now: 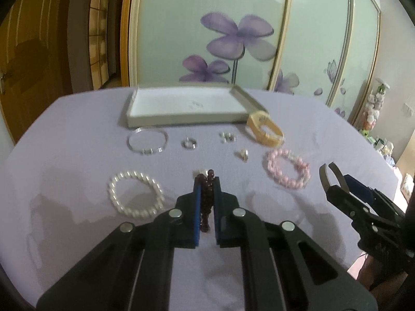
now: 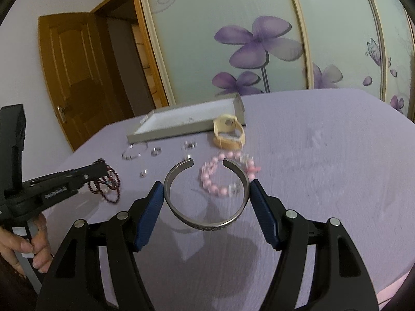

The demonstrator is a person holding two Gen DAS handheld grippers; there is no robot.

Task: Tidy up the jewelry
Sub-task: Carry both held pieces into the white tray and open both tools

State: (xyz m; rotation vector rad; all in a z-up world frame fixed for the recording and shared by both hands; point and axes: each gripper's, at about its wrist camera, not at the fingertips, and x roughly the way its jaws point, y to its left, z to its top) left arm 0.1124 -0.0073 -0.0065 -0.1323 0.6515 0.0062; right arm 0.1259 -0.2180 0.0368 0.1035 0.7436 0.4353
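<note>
Two grippers: each one holds one piece.
Left gripper (image 1: 206, 181): clamped narrow on dark red bead bracelet (image 2: 107, 181), lifted above the cloth.
Right gripper (image 2: 206, 190): wide, gripping silver cuff bangle (image 2: 205, 221) by both sides.
Box (image 1: 145, 122): far ahead of both.
Writing: white letters on left gripper, too blurred.

Left gripper (image 1: 206, 181) clamps tight on the dark red bead bracelet (image 1: 206, 202), lifted off the lilac tabletop (image 1: 77, 171). Pearl bracelet (image 1: 135, 194) sits left, pink bracelet (image 1: 288, 168) right, white tray (image 1: 181, 121) beyond.
</note>
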